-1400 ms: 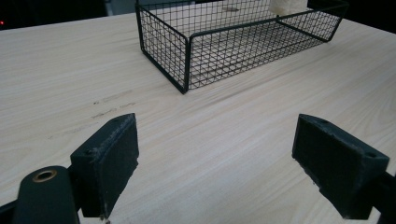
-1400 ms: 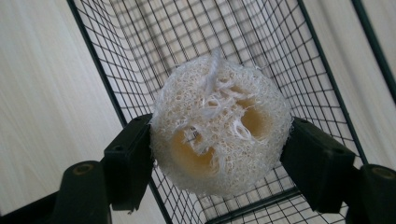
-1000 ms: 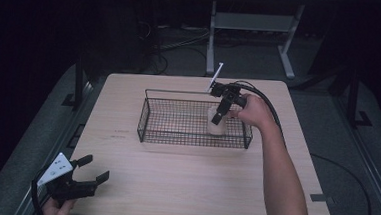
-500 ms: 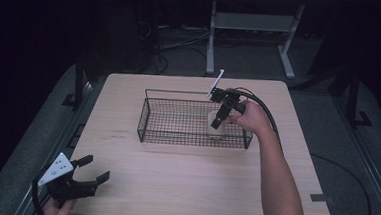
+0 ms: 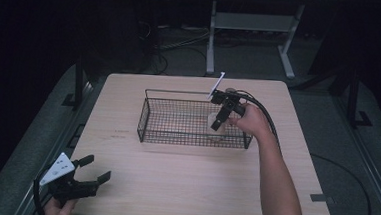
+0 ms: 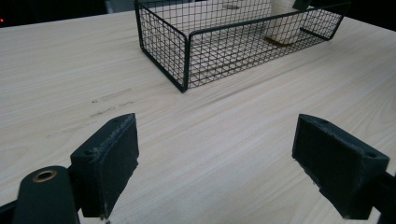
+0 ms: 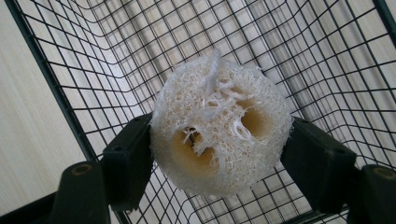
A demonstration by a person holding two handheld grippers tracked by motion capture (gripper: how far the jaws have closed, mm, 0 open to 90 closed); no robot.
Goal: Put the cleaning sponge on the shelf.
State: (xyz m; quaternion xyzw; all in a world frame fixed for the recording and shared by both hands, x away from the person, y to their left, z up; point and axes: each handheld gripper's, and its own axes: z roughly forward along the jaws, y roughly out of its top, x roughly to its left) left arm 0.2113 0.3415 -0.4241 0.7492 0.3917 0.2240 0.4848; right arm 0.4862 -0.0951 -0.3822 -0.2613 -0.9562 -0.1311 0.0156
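Note:
A pale, fibrous loofah sponge [image 7: 219, 126] sits between the two black jaws of my right gripper [image 7: 222, 156], which press on both its sides. In the high view the right gripper [image 5: 220, 120] reaches down into the right end of a black wire basket [image 5: 179, 92], holding the loofah [image 5: 216, 128] low near the basket floor. My left gripper [image 5: 99, 166] is at the table's near left corner, open and holding nothing. In the left gripper view its jaws [image 6: 219, 144] stand wide apart over bare wood, with the basket [image 6: 187, 56] and loofah [image 6: 285, 23] farther off.
The light wooden table [image 5: 183, 187] has bare room in front of the basket and on both sides. A cable trails from the right gripper along the forearm [image 5: 274, 178]. A white table frame [image 5: 213, 34] stands on the dark floor beyond.
My right hand has shifted slightly toward the near side of the basket, still gripping the loofah. The left gripper has not moved.

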